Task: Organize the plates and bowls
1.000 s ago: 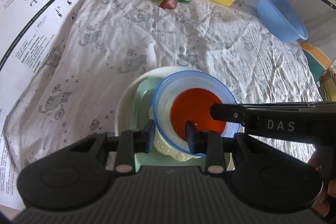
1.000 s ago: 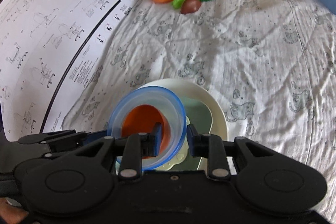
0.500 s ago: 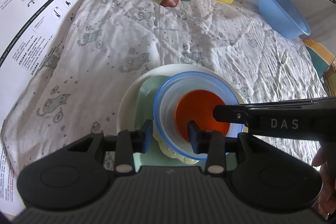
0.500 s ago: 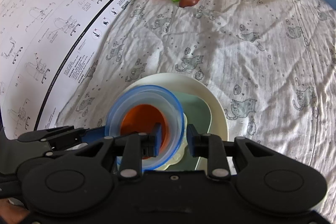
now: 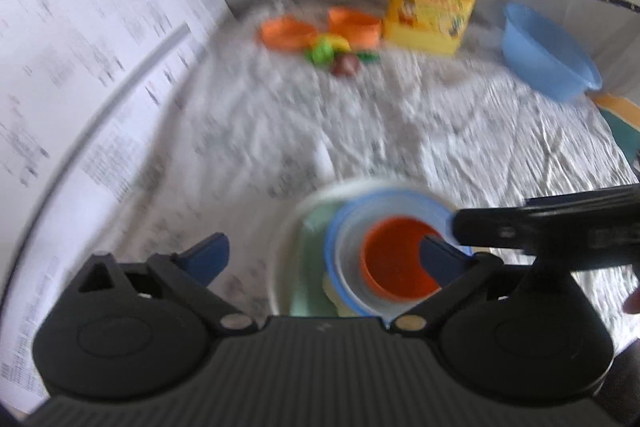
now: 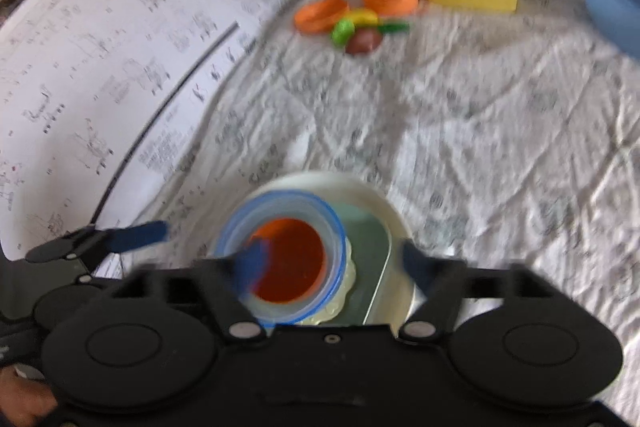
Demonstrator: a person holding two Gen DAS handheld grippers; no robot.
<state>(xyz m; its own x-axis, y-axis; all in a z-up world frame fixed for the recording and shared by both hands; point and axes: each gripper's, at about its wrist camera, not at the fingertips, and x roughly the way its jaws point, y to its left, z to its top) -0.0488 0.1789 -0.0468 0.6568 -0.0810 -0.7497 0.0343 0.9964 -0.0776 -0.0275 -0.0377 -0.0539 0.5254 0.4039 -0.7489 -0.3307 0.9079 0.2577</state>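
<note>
Both pairs of jaws stand wide apart, having just been opening, and neither presses on anything. The left gripper [image 5: 324,259] hangs over the stack of dishes: its right finger [image 5: 444,261] lies above the orange bowl [image 5: 396,259], while its left finger reaches out over the printed cloth [image 5: 400,131], well clear of the stack. The right gripper [image 6: 338,267] frames the stack likewise, with its left finger [image 6: 254,265] over the near rim of the clear blue-rimmed bowl [image 6: 280,203] and its right finger off the far side of the white plate [image 6: 384,207].

The stack sits just ahead of and below both pairs of jaws. The white plate lies at the bottom on the cloth, a pale green tray [image 6: 368,247] on it, then a cream scalloped dish [image 6: 348,279], then the blue-rimmed bowl with the orange bowl nested inside.

Far ahead of the jaws, an orange plate [image 5: 286,35] and another orange bowl [image 5: 354,25] lie beside toy vegetables [image 5: 332,57] and a yellow jug [image 5: 434,1]. A blue basin [image 5: 548,55] leans off to the right. A large printed instruction sheet [image 6: 100,87] lies to the left of the jaws. The pictures are blurred.
</note>
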